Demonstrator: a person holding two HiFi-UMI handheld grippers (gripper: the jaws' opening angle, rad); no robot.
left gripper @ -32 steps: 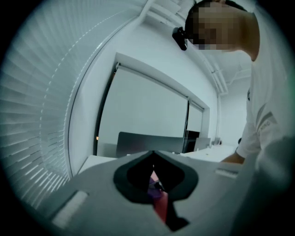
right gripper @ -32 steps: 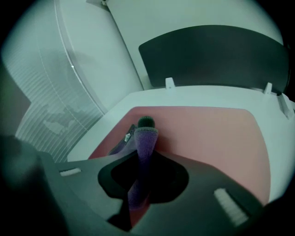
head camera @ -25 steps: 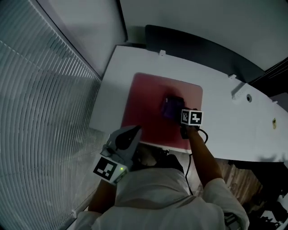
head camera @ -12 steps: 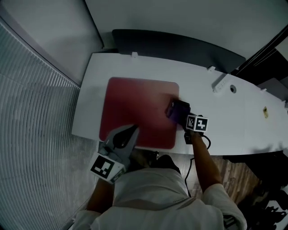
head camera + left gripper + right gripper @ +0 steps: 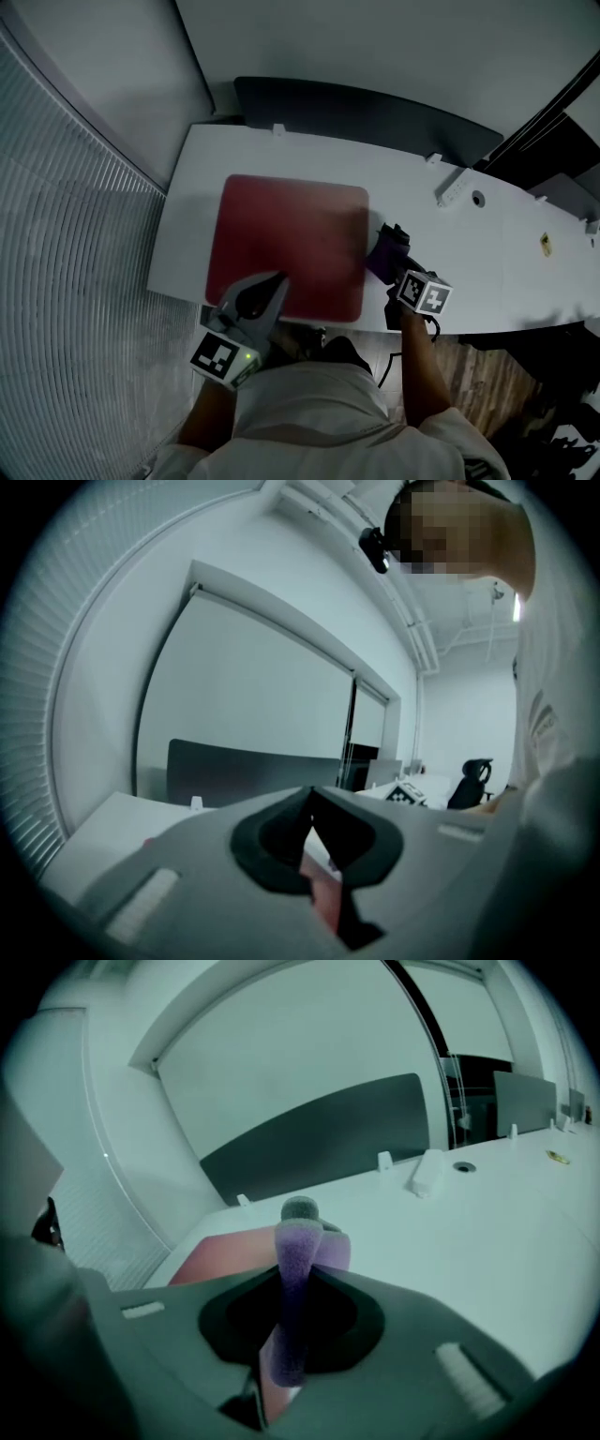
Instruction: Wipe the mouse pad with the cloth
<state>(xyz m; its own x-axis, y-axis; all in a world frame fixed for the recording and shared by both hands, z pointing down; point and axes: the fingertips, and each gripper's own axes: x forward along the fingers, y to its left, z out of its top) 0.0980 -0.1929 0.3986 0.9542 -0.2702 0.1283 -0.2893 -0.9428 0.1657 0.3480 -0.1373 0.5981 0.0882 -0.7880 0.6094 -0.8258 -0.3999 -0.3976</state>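
My right gripper clamps the purple cloth, mouse pad just to its left; wiping likely mostly done. My left gripper closed, empty.

Office, by the look: long white counter with dark divider screen along its upper edge, slatted blinds down the frame's left, swivel chair at right in left gripper view.
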